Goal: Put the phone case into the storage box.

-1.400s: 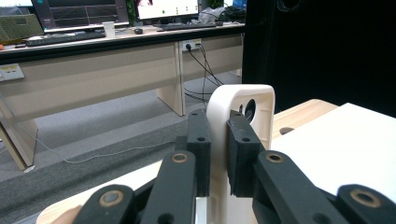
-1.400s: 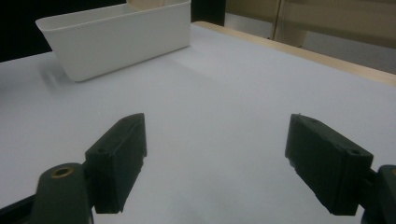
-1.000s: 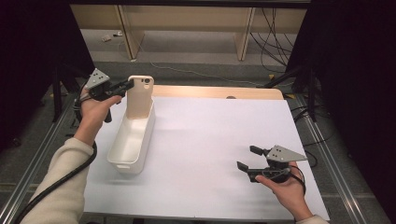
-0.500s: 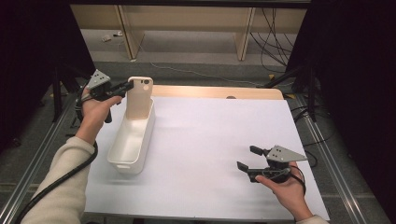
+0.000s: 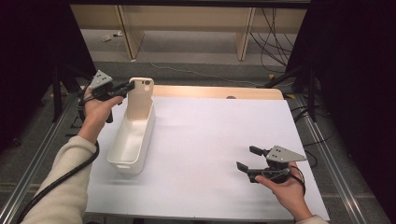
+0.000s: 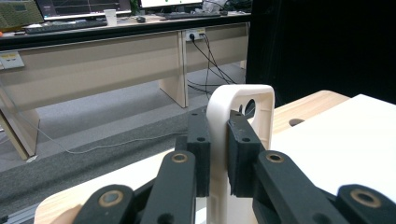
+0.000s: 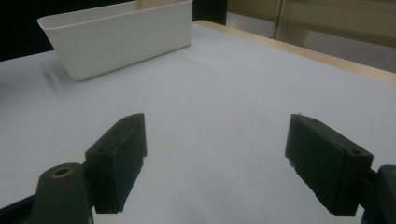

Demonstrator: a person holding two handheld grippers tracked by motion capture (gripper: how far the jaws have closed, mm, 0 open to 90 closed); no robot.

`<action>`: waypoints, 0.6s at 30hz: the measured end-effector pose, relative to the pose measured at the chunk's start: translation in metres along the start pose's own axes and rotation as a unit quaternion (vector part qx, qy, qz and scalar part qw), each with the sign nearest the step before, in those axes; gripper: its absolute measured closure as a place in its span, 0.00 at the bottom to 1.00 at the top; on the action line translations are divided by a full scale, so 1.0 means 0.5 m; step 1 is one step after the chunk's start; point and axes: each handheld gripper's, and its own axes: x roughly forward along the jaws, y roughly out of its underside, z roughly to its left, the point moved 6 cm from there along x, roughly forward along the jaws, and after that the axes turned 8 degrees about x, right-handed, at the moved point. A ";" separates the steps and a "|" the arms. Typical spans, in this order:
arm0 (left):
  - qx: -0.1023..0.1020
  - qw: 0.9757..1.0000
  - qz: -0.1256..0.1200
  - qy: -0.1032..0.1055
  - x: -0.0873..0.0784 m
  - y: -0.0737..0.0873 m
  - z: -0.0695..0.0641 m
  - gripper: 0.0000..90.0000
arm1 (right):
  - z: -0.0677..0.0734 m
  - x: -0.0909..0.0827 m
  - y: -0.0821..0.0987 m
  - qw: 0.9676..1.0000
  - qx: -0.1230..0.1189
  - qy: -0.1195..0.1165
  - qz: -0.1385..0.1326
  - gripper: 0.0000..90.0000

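In the high view, the left gripper (image 5: 125, 87) is pinching the upright handle tab at the far end of a long cream-white bin (image 5: 132, 140), which is lying lengthwise on the white sheet near the left edge of the desk (image 5: 219, 93). The right gripper (image 5: 246, 158) is hovering low over the bare sheet at the near right, well apart from the bin, with its jaws spread and nothing between them.

In the left gripper view, the two black pads (image 6: 243, 154) are pressing on either side of the handle tab (image 6: 243, 116), just below its round hole. The grip is sitting on the tab's edge rather than across its middle, so any lift or drag is probably best done slowly, keeping the wrist level so the bin is not twisting out of the pinch.

In the right gripper view, the jaws are standing wide over the empty white sheet, and the bin (image 7: 121, 37) is showing far off at the upper left. If the bin needs steadying, this free gripper could be coming in to its near end.
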 end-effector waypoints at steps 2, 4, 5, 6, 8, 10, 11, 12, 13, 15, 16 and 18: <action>-0.001 1.000 0.001 0.000 0.002 0.002 0.001 0.90 | 0.000 0.000 0.000 1.000 0.000 0.000 0.001 0.24; -0.001 1.000 0.002 0.000 0.004 0.003 0.001 0.90 | 0.000 0.000 0.000 1.000 0.000 0.000 0.001 0.24; 0.000 1.000 0.002 0.000 0.005 0.003 0.001 0.90 | 0.000 0.000 0.000 1.000 0.000 0.000 0.001 0.24; -0.001 1.000 0.002 0.001 0.007 0.003 0.000 0.90 | 0.001 0.004 -0.001 1.000 0.002 -0.005 -0.010 0.24; -0.001 1.000 0.003 0.000 0.008 0.004 0.000 0.90 | 0.000 0.000 0.000 1.000 0.000 0.000 0.001 0.24; 0.000 1.000 0.004 0.001 0.010 0.006 0.000 0.90 | 0.002 0.006 -0.002 1.000 0.003 -0.009 -0.016 0.24; -0.001 1.000 0.005 0.001 0.011 0.006 -0.001 0.90 | 0.002 0.006 -0.002 1.000 0.003 -0.009 -0.017 0.24; 0.000 1.000 0.006 0.000 0.012 0.006 0.000 0.90 | 0.002 0.006 -0.002 1.000 0.002 -0.009 -0.017 0.24; 0.000 1.000 0.006 0.001 0.013 0.007 0.000 0.90 | 0.002 0.005 -0.002 1.000 0.002 -0.008 -0.013 0.24; 0.001 1.000 0.008 0.001 0.014 0.008 0.000 0.90 | 0.002 0.007 -0.002 1.000 0.004 -0.010 -0.016 0.24; 0.001 1.000 0.009 0.000 0.014 0.008 0.000 0.90 | 0.002 0.008 -0.002 1.000 0.001 -0.009 -0.018 0.24; 0.001 1.000 0.010 0.000 0.016 0.010 0.001 0.90 | 0.001 0.008 -0.002 1.000 -0.001 -0.009 -0.020 0.24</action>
